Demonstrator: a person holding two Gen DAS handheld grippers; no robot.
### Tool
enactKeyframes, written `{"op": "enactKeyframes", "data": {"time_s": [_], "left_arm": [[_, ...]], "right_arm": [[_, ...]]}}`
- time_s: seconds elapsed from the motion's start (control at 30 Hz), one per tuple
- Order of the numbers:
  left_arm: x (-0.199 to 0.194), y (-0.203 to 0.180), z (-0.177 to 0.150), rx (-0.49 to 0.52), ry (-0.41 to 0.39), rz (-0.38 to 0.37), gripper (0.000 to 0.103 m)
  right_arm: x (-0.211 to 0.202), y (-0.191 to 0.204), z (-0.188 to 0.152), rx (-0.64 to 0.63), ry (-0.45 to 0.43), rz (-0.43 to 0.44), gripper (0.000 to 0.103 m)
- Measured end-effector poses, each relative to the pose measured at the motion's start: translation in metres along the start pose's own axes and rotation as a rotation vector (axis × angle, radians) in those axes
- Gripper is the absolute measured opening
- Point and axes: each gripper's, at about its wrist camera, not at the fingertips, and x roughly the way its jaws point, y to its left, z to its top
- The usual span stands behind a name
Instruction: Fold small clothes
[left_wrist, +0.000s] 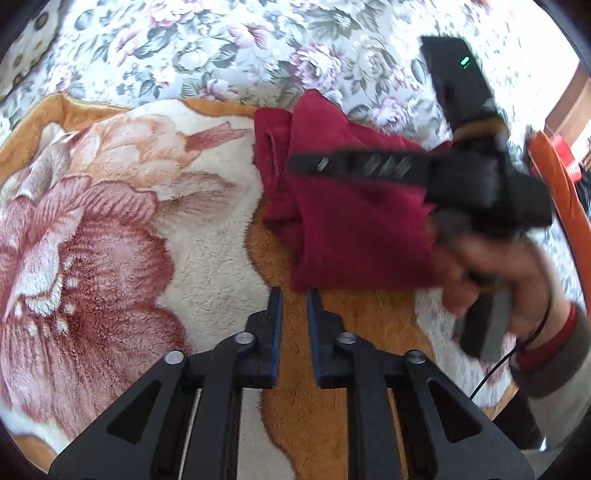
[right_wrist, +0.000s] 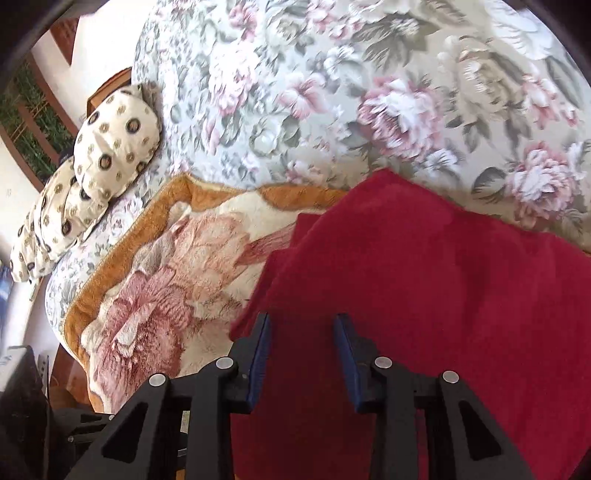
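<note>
A dark red fleece garment (left_wrist: 343, 206) lies folded on a plush flower-print blanket (left_wrist: 122, 236). My left gripper (left_wrist: 294, 295) is open with a narrow gap and empty, just short of the garment's near edge. In the left wrist view the right gripper (left_wrist: 295, 164) reaches across the garment from the right, held by a hand (left_wrist: 491, 273), and is blurred. In the right wrist view the right gripper (right_wrist: 303, 319) is open and empty, low over the red garment (right_wrist: 424, 288), which fills the space between and beyond its fingers.
The blanket (right_wrist: 166, 280) lies on a bed with a floral sheet (right_wrist: 332, 92). Spotted cream pillows (right_wrist: 92, 166) sit at the far left. An orange object (left_wrist: 554, 173) stands at the right edge of the left wrist view.
</note>
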Motion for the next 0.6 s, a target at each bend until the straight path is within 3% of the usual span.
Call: {"op": "enactKeyframes", "data": {"time_s": [0.03, 0.07, 0.17, 0.23, 0.33, 0.47, 0.6], "left_arm": [[-0.001, 0.001, 0.002, -0.020, -0.005, -0.009, 0.037], [-0.002, 0.001, 0.004, -0.039, -0.012, -0.021, 0.040], [-0.009, -0.005, 0.013, -0.056, -0.047, -0.047, 0.041], [-0.013, -0.011, 0.020, -0.062, -0.079, -0.053, 0.044], [-0.013, -0.021, 0.033, -0.076, -0.122, -0.071, 0.059], [0.003, -0.034, 0.047, -0.092, -0.135, -0.087, 0.060], [0.024, -0.044, 0.050, -0.071, -0.118, -0.053, 0.060]], "right_arm": [[0.004, 0.006, -0.002, -0.020, -0.015, -0.016, 0.035], [0.004, 0.009, -0.002, -0.034, -0.029, -0.022, 0.035], [-0.012, 0.004, -0.002, -0.023, -0.015, 0.045, 0.035], [-0.031, -0.006, -0.002, -0.015, -0.030, 0.025, 0.035], [-0.073, -0.043, -0.004, 0.017, -0.114, -0.120, 0.035], [-0.118, -0.123, -0.007, 0.147, -0.165, -0.322, 0.035], [-0.131, -0.209, -0.007, 0.305, -0.156, -0.424, 0.035]]}}
